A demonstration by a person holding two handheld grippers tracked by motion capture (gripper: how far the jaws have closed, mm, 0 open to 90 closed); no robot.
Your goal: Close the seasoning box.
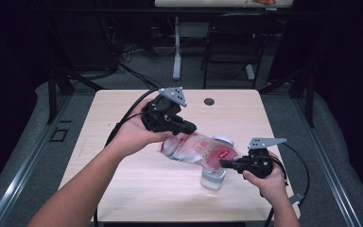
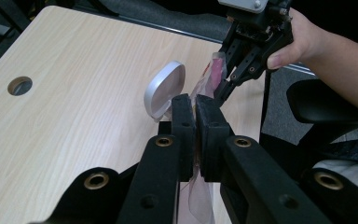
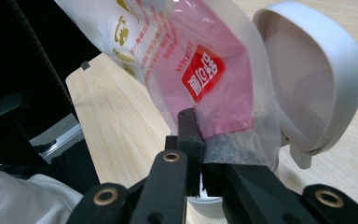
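Left gripper points right, jaws clamped; right gripper points left, jaws apparently clamped too; both forearms stretched forward.

R tool clamped on pink/clear plastic bag, white lidded container just beside, on table.

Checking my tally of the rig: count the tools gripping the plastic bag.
2. The left tool is shut on the plastic bag's upper end, toward the table's middle. The right tool is shut on its lower end, above the white container.
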